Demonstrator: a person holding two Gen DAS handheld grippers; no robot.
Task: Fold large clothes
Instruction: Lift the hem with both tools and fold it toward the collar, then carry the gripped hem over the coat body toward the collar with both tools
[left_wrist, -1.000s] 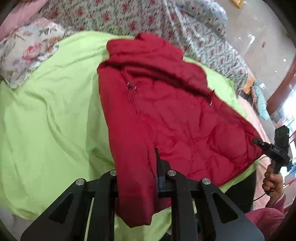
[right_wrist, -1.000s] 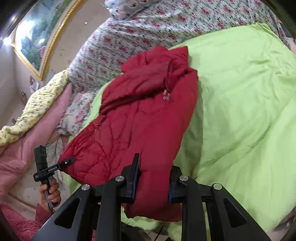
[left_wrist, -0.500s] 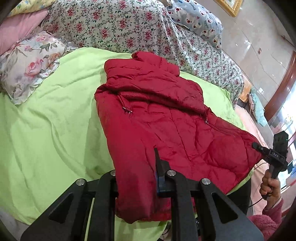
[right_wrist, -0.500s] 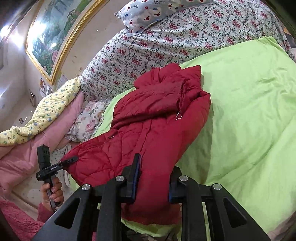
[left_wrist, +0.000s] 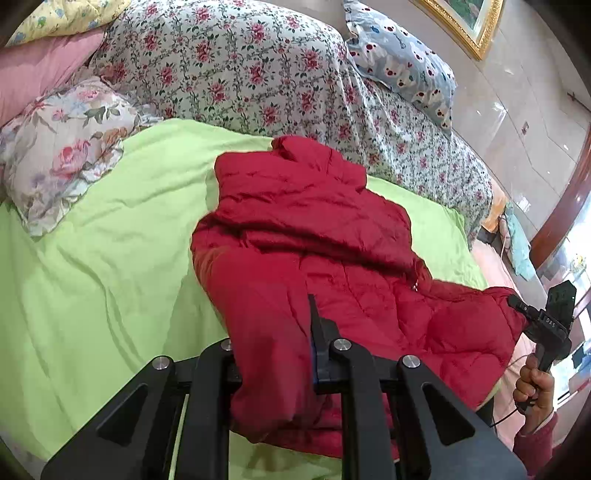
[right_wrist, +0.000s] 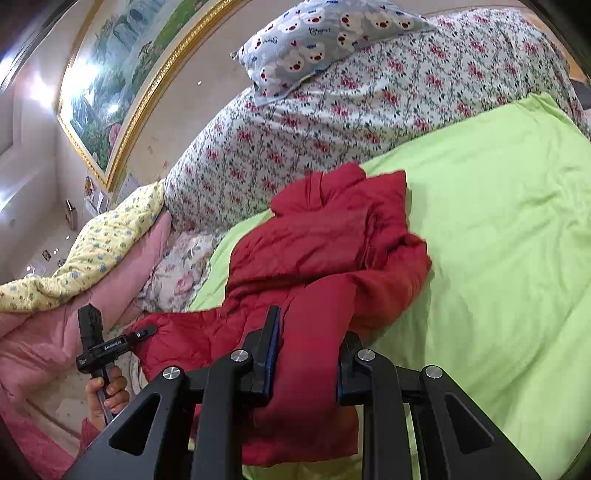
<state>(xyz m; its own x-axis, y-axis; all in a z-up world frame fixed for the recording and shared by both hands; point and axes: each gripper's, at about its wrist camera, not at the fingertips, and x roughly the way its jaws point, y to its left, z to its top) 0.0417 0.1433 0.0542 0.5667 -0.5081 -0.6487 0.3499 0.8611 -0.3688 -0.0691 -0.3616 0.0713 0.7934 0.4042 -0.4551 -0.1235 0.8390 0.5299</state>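
A red padded jacket (left_wrist: 332, 240) lies on the lime green sheet (left_wrist: 92, 277), collar toward the flowered quilt. My left gripper (left_wrist: 273, 332) is shut on one near corner of its hem, which hangs down between the fingers. My right gripper (right_wrist: 308, 343) is shut on the other near corner of the jacket (right_wrist: 332, 240). Each wrist view shows the other gripper from the side: the right one (left_wrist: 517, 304) at the far right in a hand (left_wrist: 535, 380), the left one (right_wrist: 147, 329) at the far left. The near part of the jacket is lifted off the sheet between them.
A flowered quilt (left_wrist: 258, 74) is heaped behind the jacket, with a bear-print pillow (left_wrist: 402, 62) on it. A rose-print pillow (left_wrist: 62, 155) and pink and yellow blankets (right_wrist: 92, 243) lie at one side. A gilt-framed painting (right_wrist: 122, 85) hangs on the wall. Bare green sheet (right_wrist: 498, 258) spreads beside the jacket.
Both grippers have risen with the hem corners still held. The jacket's near half has come up and its body has bunched toward the collar. More of the quilt and pillows shows.
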